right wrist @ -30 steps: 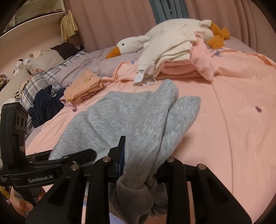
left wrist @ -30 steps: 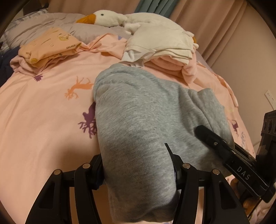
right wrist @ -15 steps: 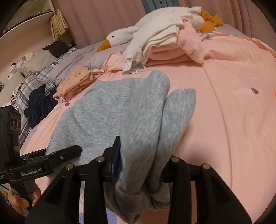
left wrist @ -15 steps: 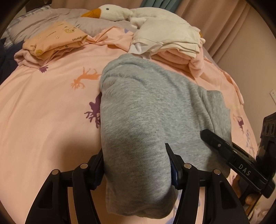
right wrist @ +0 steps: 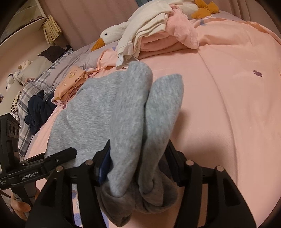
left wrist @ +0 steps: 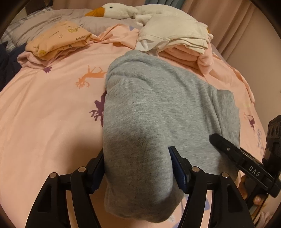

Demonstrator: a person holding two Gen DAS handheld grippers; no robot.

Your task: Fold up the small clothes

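Folded grey sweatpants [left wrist: 158, 105] lie on the bed just before the goose toy [left wrist: 123, 8]. Both tools, left [left wrist: 137, 168] and right [right wrist: 138, 163], have just been loosening around them; withdraw gently, keeping folds flat.

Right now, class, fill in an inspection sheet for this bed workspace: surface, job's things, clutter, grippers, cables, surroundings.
Surface: pink printed duvet covering the bed.
Job's things: grey garment folded lengthwise; folded orange top; cream and pink folded stack.
Clutter: goose plush; dark navy clothes in a heap.
Grippers: left hand-held gripper and right hand-held gripper have just been opening, grey cloth between the jaws of each; whether the pads press it cannot be told.
Cables: nothing seen.
Surroundings: pink curtain; plaid bedding; shelf.
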